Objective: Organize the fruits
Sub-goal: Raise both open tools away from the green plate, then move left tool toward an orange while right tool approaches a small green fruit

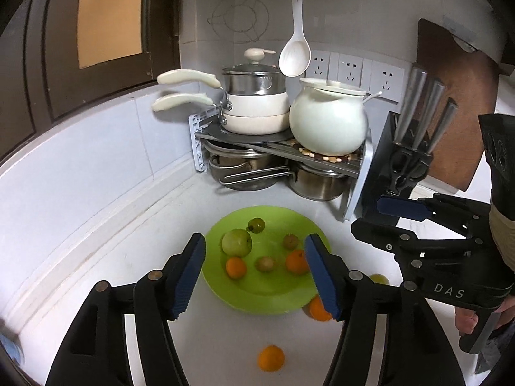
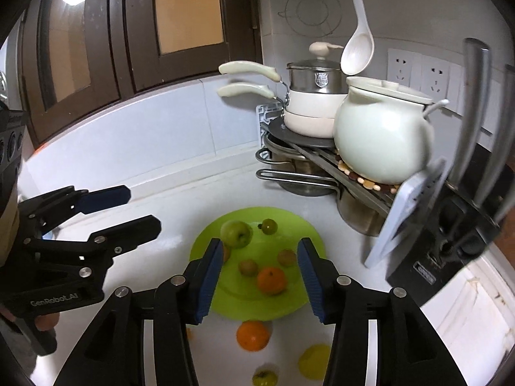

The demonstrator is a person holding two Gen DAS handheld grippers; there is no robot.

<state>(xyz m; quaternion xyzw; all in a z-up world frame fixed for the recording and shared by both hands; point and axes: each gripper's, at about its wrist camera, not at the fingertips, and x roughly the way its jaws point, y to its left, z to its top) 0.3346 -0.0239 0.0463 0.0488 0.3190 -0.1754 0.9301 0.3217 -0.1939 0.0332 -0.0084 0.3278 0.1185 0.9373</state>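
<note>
Fruits are partly gathered on a round lime-green plastic plate [image 1: 257, 299] that sits on the white tabletop [image 1: 106, 257] in a kitchen corner. On the plate lie a large green apple [image 1: 236, 241], two small oranges [image 1: 236, 267] and three small olive-green fruits [image 1: 264, 263]. Others remain loose on the tabletop: in the right wrist view, a round orange [image 2: 253, 335] just off the plate's rim at 6 o'clock, with a yellow fruit [image 2: 313, 362] and a small green fruit [image 2: 264, 378] beyond it toward 5 o'clock. The left wrist view shows another loose orange [image 1: 271, 358] at 6 o'clock.

The step in hand appears to be collecting the remaining fruit. The next move likely calls for lowering over the nearest loose orange and closing gently round it.

The left gripper [image 1: 256, 273] hovers above the plate, fingers spread wide, holding and touching nothing. The right gripper [image 2: 260, 276] is likewise wide open and empty.
</note>
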